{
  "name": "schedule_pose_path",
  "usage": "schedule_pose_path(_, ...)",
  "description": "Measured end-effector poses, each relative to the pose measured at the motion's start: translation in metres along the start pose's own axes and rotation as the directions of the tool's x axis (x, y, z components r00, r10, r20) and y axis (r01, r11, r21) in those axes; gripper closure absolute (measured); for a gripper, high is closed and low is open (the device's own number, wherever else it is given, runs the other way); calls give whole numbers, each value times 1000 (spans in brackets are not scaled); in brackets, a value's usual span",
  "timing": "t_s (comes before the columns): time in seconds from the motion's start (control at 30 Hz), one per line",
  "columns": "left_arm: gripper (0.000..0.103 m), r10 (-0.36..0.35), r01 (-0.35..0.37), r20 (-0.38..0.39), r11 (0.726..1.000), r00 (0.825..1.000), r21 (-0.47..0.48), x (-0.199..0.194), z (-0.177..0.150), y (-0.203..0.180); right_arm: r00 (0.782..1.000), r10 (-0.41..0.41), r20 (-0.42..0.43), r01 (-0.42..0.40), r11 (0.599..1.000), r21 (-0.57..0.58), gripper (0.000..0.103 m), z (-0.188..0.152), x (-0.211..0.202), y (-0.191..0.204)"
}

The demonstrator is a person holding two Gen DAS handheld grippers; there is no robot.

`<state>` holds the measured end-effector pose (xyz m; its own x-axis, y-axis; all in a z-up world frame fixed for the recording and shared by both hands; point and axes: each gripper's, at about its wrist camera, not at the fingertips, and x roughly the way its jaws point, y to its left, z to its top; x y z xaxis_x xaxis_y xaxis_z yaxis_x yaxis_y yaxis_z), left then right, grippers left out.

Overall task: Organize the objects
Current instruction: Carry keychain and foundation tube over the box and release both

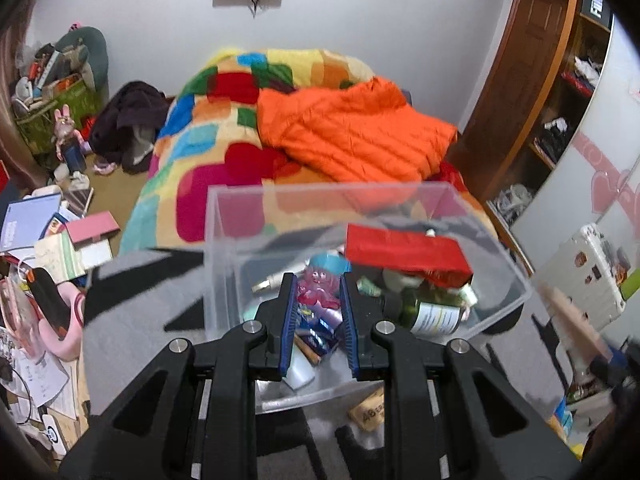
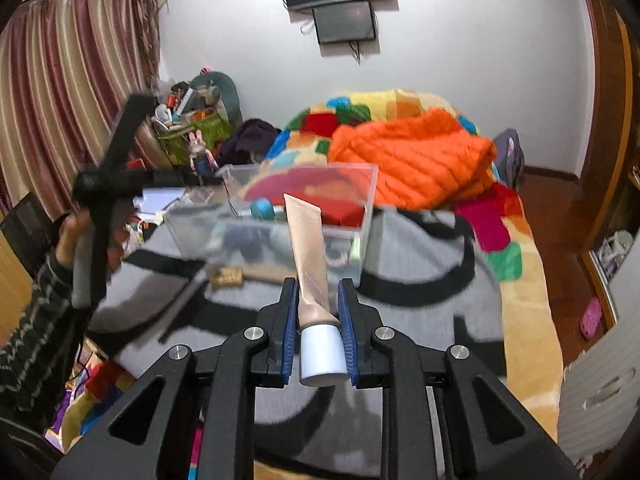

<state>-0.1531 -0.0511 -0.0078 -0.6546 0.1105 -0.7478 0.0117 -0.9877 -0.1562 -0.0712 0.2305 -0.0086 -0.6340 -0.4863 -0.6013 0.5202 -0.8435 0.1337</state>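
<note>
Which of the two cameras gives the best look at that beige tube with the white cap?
The right wrist view. There the beige tube fills the middle, sharp, its white cap gripped in the right claw. The left wrist view shows only a blurred stretch of it at the right edge.

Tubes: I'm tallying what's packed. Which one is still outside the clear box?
The beige tube with the white cap, clamped in the right tool; the others already lie inside the clear box.
</note>
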Motion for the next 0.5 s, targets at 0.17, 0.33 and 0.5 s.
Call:
schedule_pose_path(0.17,82,-7,7,-23,1000,1000,13,3,-7,-3,999,1,37,1,999,-42,85,28,16,7)
schedule_pose_path(0.33,67,2,-2,4,999,1000,33,-9,-8,-4,999,36,40,-33,996,-78,85,58,47,14)
schedule_pose_path(0.5,58,-7,6,29,999,1000,40,-24,-10,-4,998,67,12,-66,992,-112,85,82,83,21)
